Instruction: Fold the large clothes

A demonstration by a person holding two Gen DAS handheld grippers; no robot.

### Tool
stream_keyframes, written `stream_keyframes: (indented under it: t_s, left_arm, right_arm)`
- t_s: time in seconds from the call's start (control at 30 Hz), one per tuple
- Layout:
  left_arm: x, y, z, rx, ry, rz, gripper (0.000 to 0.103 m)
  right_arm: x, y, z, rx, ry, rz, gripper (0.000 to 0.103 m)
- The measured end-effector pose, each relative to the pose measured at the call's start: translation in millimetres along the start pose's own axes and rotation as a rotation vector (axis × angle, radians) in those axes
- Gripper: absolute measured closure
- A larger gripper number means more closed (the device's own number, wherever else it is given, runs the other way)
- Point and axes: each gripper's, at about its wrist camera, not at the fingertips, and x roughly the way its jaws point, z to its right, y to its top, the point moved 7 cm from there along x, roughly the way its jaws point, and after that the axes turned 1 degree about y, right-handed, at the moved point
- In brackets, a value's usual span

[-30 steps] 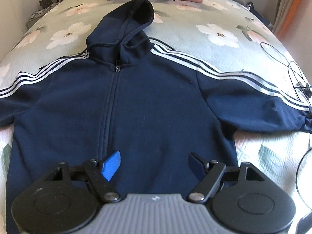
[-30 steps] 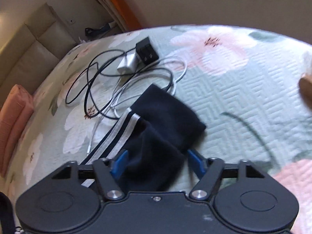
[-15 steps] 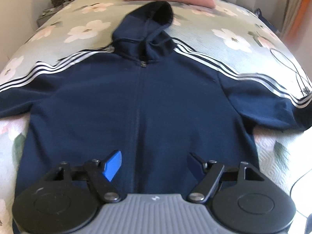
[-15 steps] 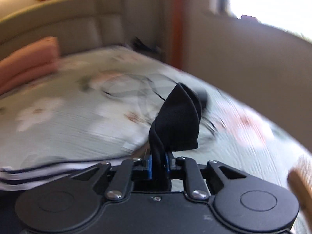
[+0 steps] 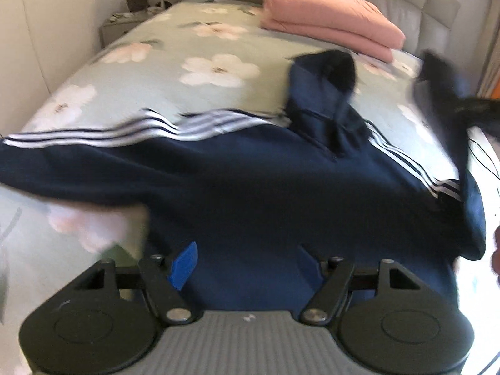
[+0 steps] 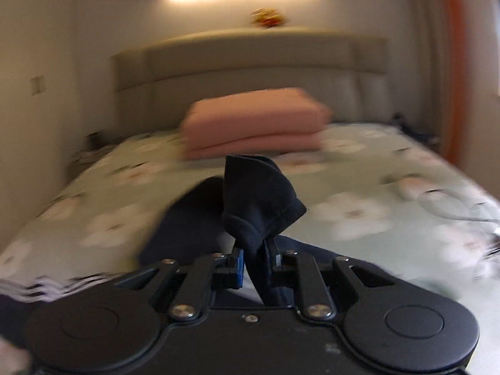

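The hoodie (image 5: 281,187) lies face up across the bed (image 5: 156,72), hood (image 5: 325,93) toward the far end, its left sleeve (image 5: 93,156) stretched flat. The right claw (image 6: 254,261) is clamped tight on the cuff (image 6: 259,200) of the right sleeve, which hangs lifted over the body; the left claw (image 5: 247,265) hovers spread wide over the near hem, gripping nothing. Folding has barely begun, I'd say: one sleeve on its way inward, the other sleeve and the body left to do. A second ago that cuff lay on the bed by the cables (image 6: 462,206), between parted fingers; since then it has been pinched and swung toward the middle. A pink blanket (image 5: 331,31) sits at the far end.
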Motion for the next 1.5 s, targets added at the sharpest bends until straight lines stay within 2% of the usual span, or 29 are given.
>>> stream_keyframes:
  t_s: [0.03, 0.07, 0.1, 0.13, 0.17, 0.23, 0.3, 0.37, 0.5, 0.57, 0.63, 0.73, 0.8, 0.83, 0.87, 0.97, 1.07, 1.13, 1.2, 1.27, 1.37, 1.43, 1.5]
  left_arm:
    - [0.7, 4.8, -11.8, -0.002, 0.01, 0.01, 0.031]
    - [1.7, 9.8, -23.8, -0.005, 0.024, 0.024, 0.031]
    - [2.9, 14.9, -35.6, -0.01, 0.042, 0.046, 0.03]
    - [5.3, 19.6, -45.2, -0.012, 0.055, 0.065, 0.03]
    - [9.1, 23.8, -52.8, -0.01, 0.058, 0.076, 0.03]
    - [22.9, 32.3, -58.0, -0.001, 0.032, 0.07, 0.03]
    - [41.8, 40.7, -52.9, 0.015, -0.03, 0.048, 0.03]
    - [62.4, 47.3, -43.4, 0.007, -0.101, 0.022, 0.03]
    - [103.3, 62.0, -31.8, -0.115, -0.235, -0.04, 0.03]
    - [120.5, 63.2, -28.6, -0.172, -0.26, -0.066, 0.032]
    - [138.4, 63.4, -27.7, -0.201, -0.26, -0.094, 0.034]
    - [155.8, 64.5, -19.4, -0.211, -0.312, -0.125, 0.035]
    - [167.9, 64.8, -14.8, -0.186, -0.284, -0.133, 0.057]
    - [173.1, 64.3, -12.7, -0.17, -0.268, -0.141, 0.076]
    - [177.1, 63.8, -11.6, -0.162, -0.263, -0.154, 0.09]
    - [170.5, 68.1, -15.1, -0.17, -0.317, -0.111, 0.097]
    - [153.3, 78.3, -21.5, -0.154, -0.334, -0.055, 0.098]
    - [137.7, 88.3, -27.8, -0.162, -0.38, -0.016, 0.098]
    - [117.0, 98.7, -39.0, -0.131, -0.369, 0.049, 0.098]
    - [101.6, 107.9, -54.4, -0.102, -0.325, 0.104, 0.098]
    - [98.0, 109.9, -85.1, -0.114, -0.279, 0.122, 0.098]
    - [121.0, 96.9, -96.0, -0.058, -0.22, 0.066, 0.098]
    - [150.1, 80.7, -103.7, 0.014, -0.1, -0.025, 0.098]
  right_arm:
    - [10.8, -14.9, -28.7, -0.027, 0.04, -0.042, 0.08]
    - [22.5, -29.8, -53.8, -0.065, 0.085, -0.099, 0.065]
    - [34.0, -50.7, -77.3, -0.103, 0.129, -0.181, 0.046]
    - [39.1, -68.2, -91.1, -0.128, 0.153, -0.237, 0.043]
    - [40.4, -81.8, -97.5, -0.144, 0.169, -0.271, 0.047]
    - [37.4, -98.4, -92.7, -0.158, 0.147, -0.313, 0.047]
    - [35.0, -106.5, -67.0, -0.142, 0.072, -0.349, 0.039]
    - [32.7, -110.9, -32.4, -0.112, -0.018, -0.383, 0.039]
    - [23.5, -118.7, 26.7, -0.066, -0.169, -0.41, 0.039]
    - [20.9, -119.0, 49.4, -0.044, -0.223, -0.417, 0.039]
    - [25.0, -121.3, 66.5, -0.023, -0.25, -0.423, 0.039]
    - [31.1, -127.1, 74.4, -0.011, -0.259, -0.422, 0.039]
    - [33.1, -134.6, 75.9, -0.011, -0.267, -0.422, 0.039]
    - [33.0, -134.1, 74.9, -0.005, -0.271, -0.425, 0.039]
    - [34.9, -132.0, 73.9, 0.003, -0.275, -0.425, 0.039]
    - [33.6, -122.9, 69.3, 0.013, -0.259, -0.402, 0.039]
    - [36.8, -121.3, 63.7, -0.011, -0.25, -0.403, 0.039]
    - [40.1, -123.7, 59.0, -0.017, -0.238, -0.412, 0.039]
    - [42.2, -125.0, 53.9, -0.02, -0.227, -0.415, 0.039]
    - [44.5, -126.0, 48.2, -0.02, -0.212, -0.419, 0.039]
    - [51.5, -130.4, 38.0, -0.009, -0.177, -0.435, 0.039]
    - [56.9, -134.8, 29.1, -0.021, -0.155, -0.447, 0.039]
    - [59.6, -136.6, 24.0, -0.045, -0.147, -0.455, 0.039]
